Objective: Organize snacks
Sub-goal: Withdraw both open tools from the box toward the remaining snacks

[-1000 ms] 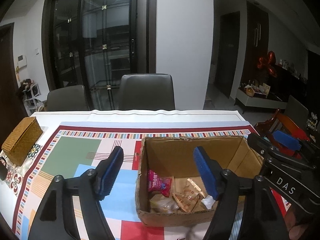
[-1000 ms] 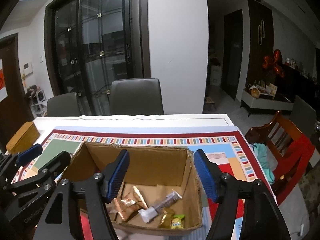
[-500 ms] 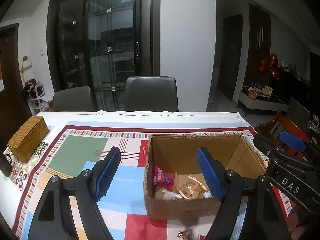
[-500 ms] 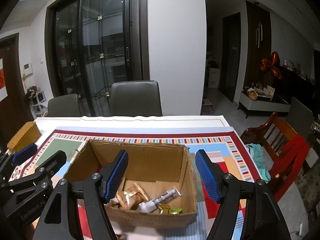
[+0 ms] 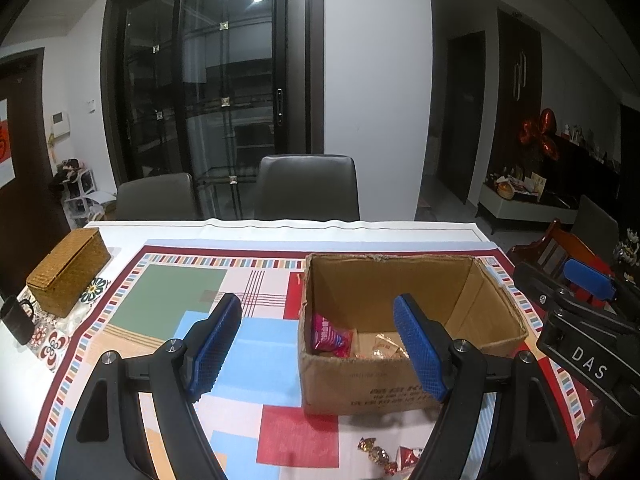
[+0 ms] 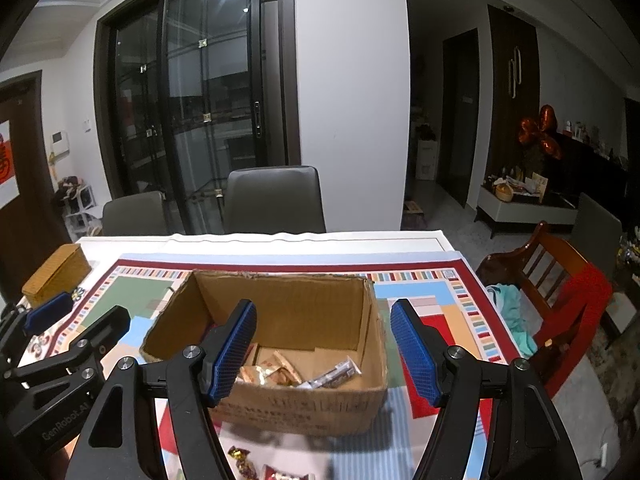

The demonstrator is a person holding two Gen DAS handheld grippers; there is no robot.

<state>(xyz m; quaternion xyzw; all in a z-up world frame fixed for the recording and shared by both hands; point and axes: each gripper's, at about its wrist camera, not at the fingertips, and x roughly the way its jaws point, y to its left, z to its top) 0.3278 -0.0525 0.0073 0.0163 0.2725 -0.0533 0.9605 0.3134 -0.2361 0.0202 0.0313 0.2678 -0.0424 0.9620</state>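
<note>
Cardboard box [image 5: 404, 376] part-filled — both grippers [image 5: 316, 344] [image 6: 324, 348] gape empty; next, candies [image 5: 374, 455] at the table's near edge need grasping.

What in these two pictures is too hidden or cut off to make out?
- Left wrist view: snacks in the cardboard box, partly behind its near wall and the left tool.
- Right wrist view: the box's left corner, behind the right tool's finger.
- Both views: wrapped candies, cut off by the bottom edge.
</note>
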